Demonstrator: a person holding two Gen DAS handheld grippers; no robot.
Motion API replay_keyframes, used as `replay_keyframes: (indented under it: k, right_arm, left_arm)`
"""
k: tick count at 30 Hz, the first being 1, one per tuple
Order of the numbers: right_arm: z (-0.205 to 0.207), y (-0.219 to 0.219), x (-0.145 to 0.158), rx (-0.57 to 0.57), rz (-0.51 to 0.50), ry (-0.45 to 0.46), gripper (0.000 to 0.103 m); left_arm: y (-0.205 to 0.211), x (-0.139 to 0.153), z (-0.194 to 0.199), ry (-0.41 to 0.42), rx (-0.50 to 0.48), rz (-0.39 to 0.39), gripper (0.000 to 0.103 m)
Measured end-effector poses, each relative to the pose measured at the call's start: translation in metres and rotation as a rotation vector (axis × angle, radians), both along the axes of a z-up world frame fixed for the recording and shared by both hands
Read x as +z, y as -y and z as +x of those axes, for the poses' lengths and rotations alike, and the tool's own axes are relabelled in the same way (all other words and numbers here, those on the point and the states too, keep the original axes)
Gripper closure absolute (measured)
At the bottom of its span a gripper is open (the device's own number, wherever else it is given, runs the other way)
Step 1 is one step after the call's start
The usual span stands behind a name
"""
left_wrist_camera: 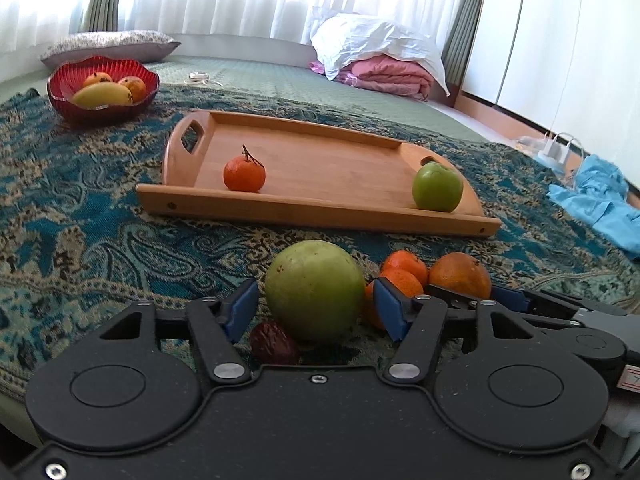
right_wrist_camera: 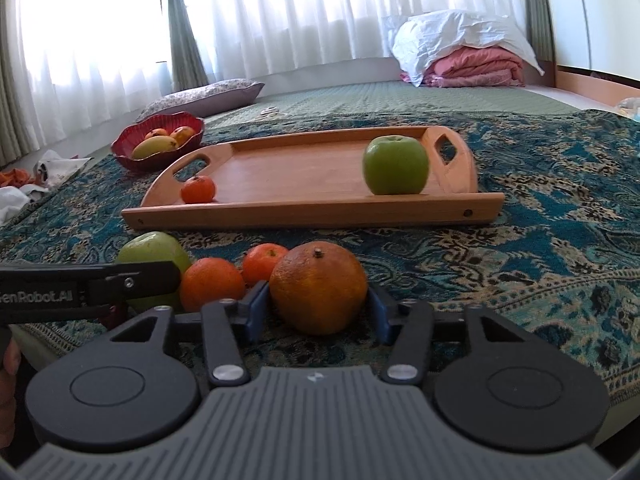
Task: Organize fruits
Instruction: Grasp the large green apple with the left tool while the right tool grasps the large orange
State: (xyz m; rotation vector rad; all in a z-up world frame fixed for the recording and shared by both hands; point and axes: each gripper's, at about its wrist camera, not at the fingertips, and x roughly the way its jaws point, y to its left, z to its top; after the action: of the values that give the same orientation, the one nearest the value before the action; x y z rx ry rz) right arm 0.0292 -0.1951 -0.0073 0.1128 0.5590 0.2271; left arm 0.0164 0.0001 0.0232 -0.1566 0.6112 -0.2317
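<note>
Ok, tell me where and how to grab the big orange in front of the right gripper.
Grip the big orange across its widest middle, coming in level from the near side, as the right gripper is lined up now. The orange is round, sits stem up on the blanket, and its flanks face the two open fingers. A smaller orange sits close on its left, so keep that finger tight in.

Tangerine (left_wrist_camera: 244,174), green apple (left_wrist_camera: 437,186) on tray (left_wrist_camera: 320,216)

On my right wrist feed I read "enRobot.AI" in pale letters along the black plastic body of the left gripper (right_wrist_camera: 90,286), its first letter cut by the frame edge. Nothing else is legible to me.
</note>
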Motion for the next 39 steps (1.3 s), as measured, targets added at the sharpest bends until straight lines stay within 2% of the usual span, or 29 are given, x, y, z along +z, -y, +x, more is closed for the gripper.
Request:
replay_keyframes:
  k: [2, 5, 10, 17, 22, 26, 28, 30, 33, 35, 38, 39]
  right_arm:
    - [0.000, 0.002, 0.000, -0.006, 0.018, 0.001, 0.049]
    - [-0.001, 0.002, 0.001, -0.011, 0.014, 0.010, 0.050]
    - [-0.002, 0.003, 0.009, -0.026, 0.006, 0.047, 0.050]
    - [0.012, 0.013, 0.028, -0.068, 0.019, 0.088, 0.050]
    - [0.020, 0.015, 0.034, -0.088, 0.008, 0.101, 0.050]
    - [0.020, 0.016, 0.027, -0.094, 0.014, 0.075, 0.050]
    - [0.018, 0.016, 0.023, -0.092, 0.014, 0.061, 0.050]
    - [0.016, 0.016, 0.019, -0.094, 0.015, 0.051, 0.050]
    - [0.016, 0.017, 0.017, -0.099, 0.021, 0.042, 0.049]
    - [0.016, 0.017, 0.016, -0.101, 0.021, 0.040, 0.049]
    - [0.016, 0.017, 0.016, -0.103, 0.021, 0.038, 0.049]
    - [0.016, 0.018, 0.015, -0.103, 0.022, 0.037, 0.049]
  left_arm:
    - [-0.002, 0.001, 0.002, -0.002, 0.004, -0.012, 0.050]
    - [-0.001, 0.003, 0.002, 0.009, 0.015, -0.010, 0.050]
    - [0.006, 0.011, 0.002, 0.059, 0.044, 0.051, 0.051]
    - [0.002, 0.026, 0.018, 0.102, 0.077, 0.060, 0.054]
    - [0.004, 0.016, 0.033, 0.034, 0.071, 0.101, 0.057]
    - [0.008, 0.012, 0.026, 0.075, 0.067, 0.127, 0.056]
    - [0.010, 0.010, 0.026, 0.068, 0.068, 0.127, 0.053]
    - [0.009, 0.005, 0.026, 0.042, 0.070, 0.106, 0.042]
    - [0.007, -0.002, 0.026, 0.007, 0.066, 0.076, 0.036]
    - [0.008, -0.005, 0.027, -0.004, 0.063, 0.073, 0.037]
    - [0.009, -0.008, 0.028, -0.025, 0.044, 0.065, 0.047]
    - [0.010, -0.009, 0.028, -0.024, 0.046, 0.061, 0.047]
